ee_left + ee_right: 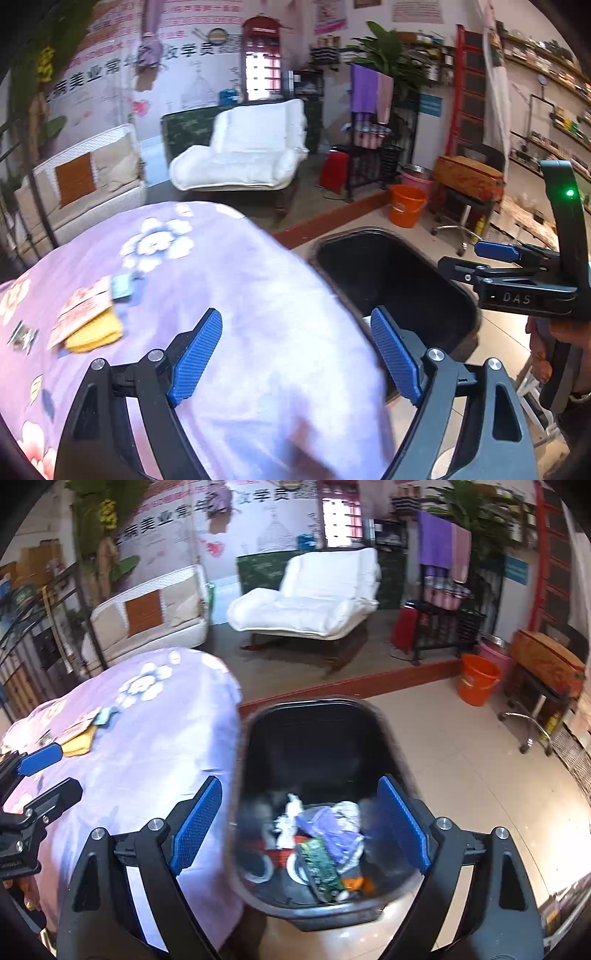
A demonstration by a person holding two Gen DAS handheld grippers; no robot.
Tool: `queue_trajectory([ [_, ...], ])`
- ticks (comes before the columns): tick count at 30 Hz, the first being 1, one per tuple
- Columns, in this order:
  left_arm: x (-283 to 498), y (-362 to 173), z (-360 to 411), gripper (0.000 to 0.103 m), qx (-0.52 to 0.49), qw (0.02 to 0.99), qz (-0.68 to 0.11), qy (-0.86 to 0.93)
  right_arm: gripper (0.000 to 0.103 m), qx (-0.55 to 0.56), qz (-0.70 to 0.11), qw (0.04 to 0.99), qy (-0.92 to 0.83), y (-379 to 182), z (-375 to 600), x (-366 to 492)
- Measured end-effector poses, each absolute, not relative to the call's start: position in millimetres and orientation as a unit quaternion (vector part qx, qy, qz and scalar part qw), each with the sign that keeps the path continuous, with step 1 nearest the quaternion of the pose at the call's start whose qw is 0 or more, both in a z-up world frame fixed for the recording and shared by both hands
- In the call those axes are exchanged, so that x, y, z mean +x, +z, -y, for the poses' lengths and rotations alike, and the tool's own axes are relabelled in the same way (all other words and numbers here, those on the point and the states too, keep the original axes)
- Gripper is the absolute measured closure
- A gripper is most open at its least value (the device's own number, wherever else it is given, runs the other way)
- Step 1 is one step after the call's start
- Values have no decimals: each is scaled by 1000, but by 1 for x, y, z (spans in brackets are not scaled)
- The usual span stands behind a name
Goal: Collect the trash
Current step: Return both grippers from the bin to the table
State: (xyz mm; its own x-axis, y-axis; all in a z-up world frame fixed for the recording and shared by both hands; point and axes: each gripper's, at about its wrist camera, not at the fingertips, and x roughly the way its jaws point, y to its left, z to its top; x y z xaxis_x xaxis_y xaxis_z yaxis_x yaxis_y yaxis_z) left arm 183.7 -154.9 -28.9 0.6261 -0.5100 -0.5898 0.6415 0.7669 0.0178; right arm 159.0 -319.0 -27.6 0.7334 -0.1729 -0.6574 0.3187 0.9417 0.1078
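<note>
The left gripper [295, 354] and the right gripper [301, 825] both stand wide apart with nothing between their pads. The remaining trash lies on the worktop's purple flowered cloth [229, 266]: a pink packet [83, 308] overlapping a yellow packet [96, 332], with a small teal wrapper [121, 286] just beside them. All look light, thin and crinkly, likely slippery, so pinching a raised edge suits best. The black bin [243, 760] beside the worktop already holds crumpled paper and wrappers.
</note>
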Motion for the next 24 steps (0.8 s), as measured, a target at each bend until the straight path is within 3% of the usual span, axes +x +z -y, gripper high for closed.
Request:
queue_trajectory([
  [24,263,-46,-100,21,75,931,-351,-67,17,-49,-404,907,106,-30,105,315],
])
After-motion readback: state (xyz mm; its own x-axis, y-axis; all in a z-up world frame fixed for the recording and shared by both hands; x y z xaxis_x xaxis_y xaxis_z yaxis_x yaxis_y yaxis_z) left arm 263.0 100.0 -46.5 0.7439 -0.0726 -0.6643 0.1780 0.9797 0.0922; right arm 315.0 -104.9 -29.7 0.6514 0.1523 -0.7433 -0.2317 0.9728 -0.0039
